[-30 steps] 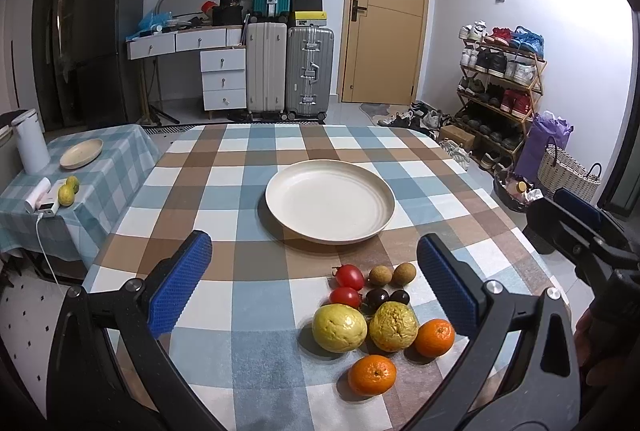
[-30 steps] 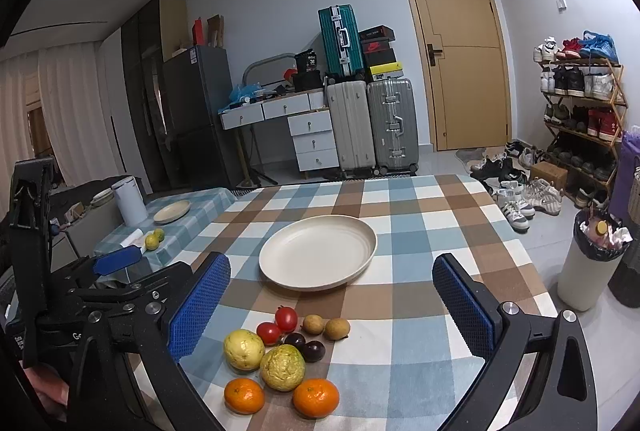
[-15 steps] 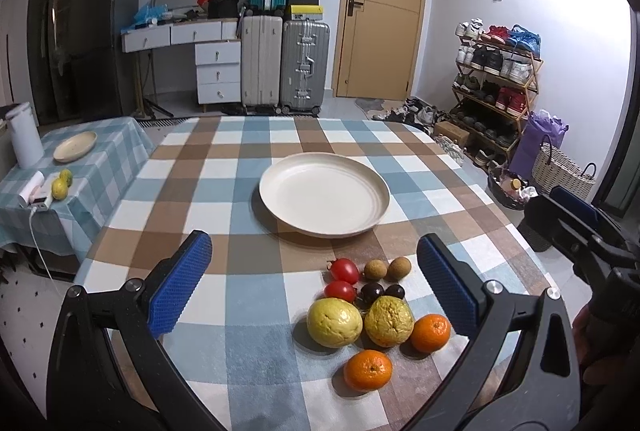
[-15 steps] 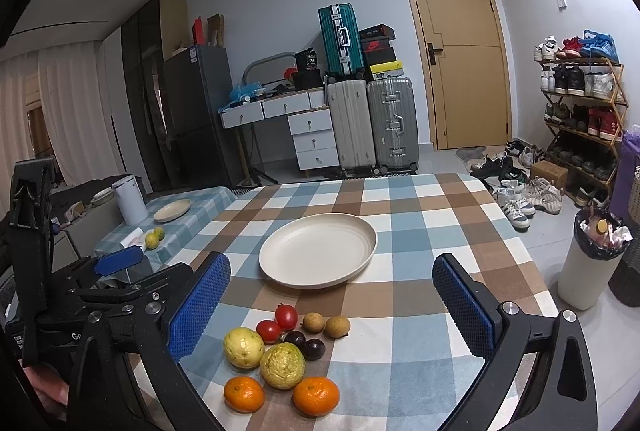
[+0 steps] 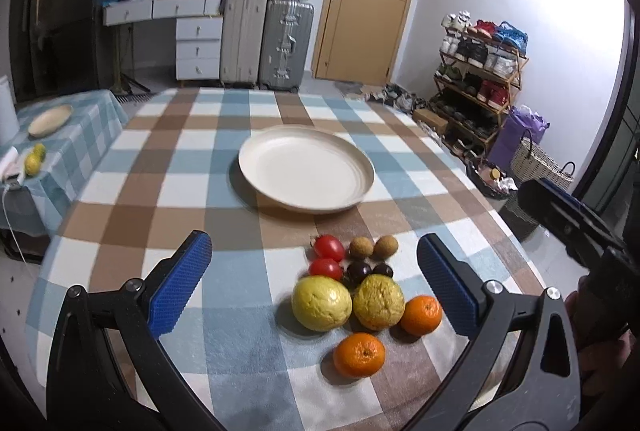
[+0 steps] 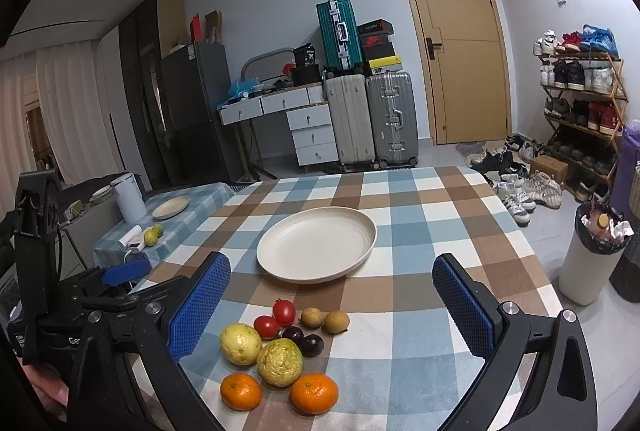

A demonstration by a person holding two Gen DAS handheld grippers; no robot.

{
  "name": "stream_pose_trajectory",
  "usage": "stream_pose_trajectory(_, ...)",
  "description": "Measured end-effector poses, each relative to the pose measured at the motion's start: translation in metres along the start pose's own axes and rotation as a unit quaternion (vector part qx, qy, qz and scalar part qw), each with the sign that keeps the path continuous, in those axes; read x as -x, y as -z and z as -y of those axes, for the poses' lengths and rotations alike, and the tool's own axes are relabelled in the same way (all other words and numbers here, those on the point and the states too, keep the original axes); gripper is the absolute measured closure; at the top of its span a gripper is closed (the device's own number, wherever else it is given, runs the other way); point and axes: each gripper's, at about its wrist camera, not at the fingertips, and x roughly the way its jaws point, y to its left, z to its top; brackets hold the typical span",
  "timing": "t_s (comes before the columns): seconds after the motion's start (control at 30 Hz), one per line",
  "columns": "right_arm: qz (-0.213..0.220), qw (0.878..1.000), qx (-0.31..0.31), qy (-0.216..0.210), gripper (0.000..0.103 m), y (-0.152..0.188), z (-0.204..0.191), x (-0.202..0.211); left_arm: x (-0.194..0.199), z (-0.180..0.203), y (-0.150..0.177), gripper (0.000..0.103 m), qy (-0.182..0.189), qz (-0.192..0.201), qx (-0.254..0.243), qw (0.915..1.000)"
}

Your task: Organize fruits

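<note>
Left gripper: I hold it above the near edge of the desk, jaws spread wide and empty, with the fruit pile showing between the blue pads.
Right gripper: also spread wide, holding nothing, hanging over the same near edge; its arm shows at the right of the left wrist view.
Fruit: all of it sits on the cloth in one tight cluster just in front of the plate, none of it on the plate yet.
Plate: empty, near the middle of the desk, apart from the cluster.
Crowding risk: the two guavas touch or nearly touch, and the plums are wedged behind them. If I close around one, a pad may shove its neighbour.
Rolling risk: the oranges lie closest to the near edge. A nudge from a pad could send one off the desk, I judge.
Crush risk: the tomatoes look soft; too firm a squeeze could split the skin.
Small fruit: the two brown ones are small against my spread pads, so they may slip out sideways.
Collision risk: both grippers aim at one pile, so they could knock together if I move them at once.
Depth: the fisheye bends the scene, so I may misjudge my height above the cloth.
</note>
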Motion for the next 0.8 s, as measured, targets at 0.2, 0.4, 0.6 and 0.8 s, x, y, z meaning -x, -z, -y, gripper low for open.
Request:
stream_pose_trajectory(0.2, -0.013, 1.000, -0.003, 0.004, 0.000, 0.008, 0.004, -0.009, -0.021, -0.011, 0.015, 0.001, 0.044, -0.031, 0.010, 0.9985)
stream_pose_trajectory(0.4, -0.030, 1.000, -0.007, 0.005, 0.000, 0.014, 0.007, -0.020, -0.049, -0.024, 0.028, 0.005, 0.091, -0.069, 0.040, 0.9927)
stream_pose_trajectory(0.6, -0.043, 0.999, -0.009, 0.005, 0.000, 0.022, 0.010, -0.033, -0.080, -0.039, 0.040, 0.024, 0.137, -0.113, 0.082, 0.9806)
stream_pose_trajectory(0.8, -0.059, 0.998, -0.017, 0.004, 0.000, 0.029, 0.016, -0.045, -0.098, -0.048, 0.047, 0.039, 0.176, -0.134, 0.110, 0.9689)
